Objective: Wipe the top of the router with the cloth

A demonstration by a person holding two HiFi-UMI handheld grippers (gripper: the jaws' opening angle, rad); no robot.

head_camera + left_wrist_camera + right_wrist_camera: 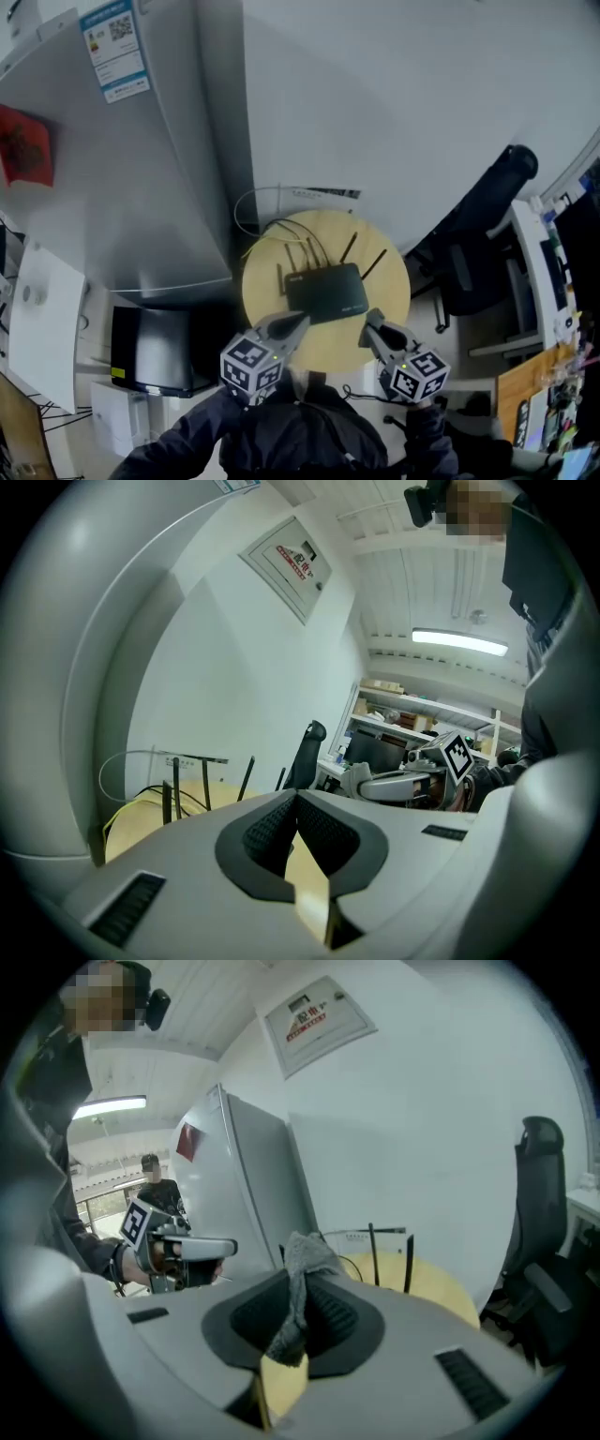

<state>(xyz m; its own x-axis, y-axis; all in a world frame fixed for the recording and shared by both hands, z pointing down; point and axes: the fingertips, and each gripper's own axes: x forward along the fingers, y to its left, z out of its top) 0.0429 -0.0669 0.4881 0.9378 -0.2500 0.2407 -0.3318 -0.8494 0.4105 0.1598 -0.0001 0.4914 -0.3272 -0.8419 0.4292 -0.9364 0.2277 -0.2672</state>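
A black router (325,292) with several upright antennas lies on a small round wooden table (272,286). Both grippers hover at the table's near edge, just short of the router. My right gripper (371,325) is shut on a grey cloth (302,1262), which sticks up out of the jaws and hangs a little below them. My left gripper (296,323) is shut with nothing between its pads (270,829). Only the router's antennas (170,802) (373,1254) rise over the gripper bodies in the two gripper views. Its top is hidden there.
A tall grey fridge (131,169) stands left of the table against a white wall. A black office chair (480,223) and a cluttered desk (548,281) are on the right. White and yellow cables (255,217) loop behind the router. A dark box (155,352) sits on the floor at left.
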